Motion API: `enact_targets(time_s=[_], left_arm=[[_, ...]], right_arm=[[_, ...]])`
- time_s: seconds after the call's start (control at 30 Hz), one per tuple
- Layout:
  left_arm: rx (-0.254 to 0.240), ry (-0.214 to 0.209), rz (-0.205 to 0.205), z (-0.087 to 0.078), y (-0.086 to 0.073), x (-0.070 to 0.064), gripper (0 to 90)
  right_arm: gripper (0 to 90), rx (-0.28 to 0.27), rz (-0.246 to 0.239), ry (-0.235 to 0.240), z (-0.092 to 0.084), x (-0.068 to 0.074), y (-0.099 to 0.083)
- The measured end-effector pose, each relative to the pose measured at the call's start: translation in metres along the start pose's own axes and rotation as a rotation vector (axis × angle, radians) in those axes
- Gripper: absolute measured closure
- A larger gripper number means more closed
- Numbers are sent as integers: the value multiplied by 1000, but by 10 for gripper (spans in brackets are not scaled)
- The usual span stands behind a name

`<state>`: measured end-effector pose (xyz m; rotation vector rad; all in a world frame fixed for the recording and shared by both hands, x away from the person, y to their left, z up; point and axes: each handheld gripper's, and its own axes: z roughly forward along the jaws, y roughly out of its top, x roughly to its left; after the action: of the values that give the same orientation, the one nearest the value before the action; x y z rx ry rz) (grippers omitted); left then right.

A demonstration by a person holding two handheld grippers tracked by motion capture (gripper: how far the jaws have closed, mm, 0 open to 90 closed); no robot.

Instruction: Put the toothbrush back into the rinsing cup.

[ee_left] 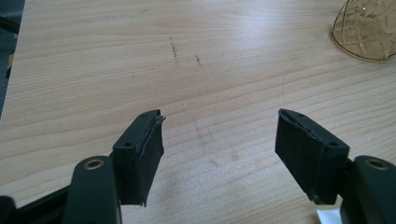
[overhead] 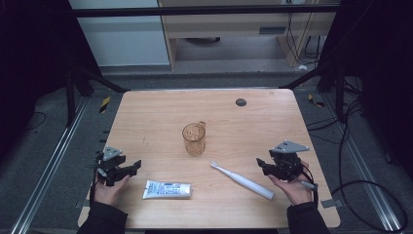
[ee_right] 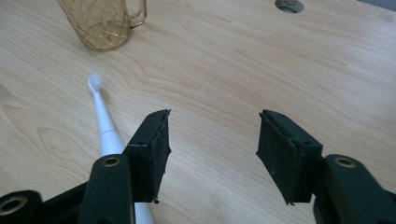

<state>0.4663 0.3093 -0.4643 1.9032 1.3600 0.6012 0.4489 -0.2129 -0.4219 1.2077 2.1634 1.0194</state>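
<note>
Left tongs [overhead: 130,167] wide, right tongs [overhead: 262,165] part-open (both empty); toothbrush [overhead: 242,181] between, bare wood around.

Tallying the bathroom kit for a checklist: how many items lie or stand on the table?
3: an amber cup stands mid-table, a toothpaste tube lies near the front, a white toothbrush to its right.

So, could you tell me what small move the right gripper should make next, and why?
Probably shift the right gripper sideways over the toothbrush. Its jaws stand apart with only bare table between them, and the toothbrush handle lies just outside one jaw, flat and untouched, so they cannot close on it yet.
</note>
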Motion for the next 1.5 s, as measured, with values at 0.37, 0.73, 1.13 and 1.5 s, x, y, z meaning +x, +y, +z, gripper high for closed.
enact_targets(time_s=[0.37,0.73,1.13,1.5], left_arm=[[5,-1,1,0,0,0,317],[7,1,-2,-1,1,0,316],[6,1,-3,-1,1,0,315],[6,0,-1,-1,1,-1,314]], right_arm=[[498,43,-45,65,4,16,19],[518,95,-79,106,9,26,28],[532,139,-124,144,17,34,34],[547,215,-165,173,30,45,34]])
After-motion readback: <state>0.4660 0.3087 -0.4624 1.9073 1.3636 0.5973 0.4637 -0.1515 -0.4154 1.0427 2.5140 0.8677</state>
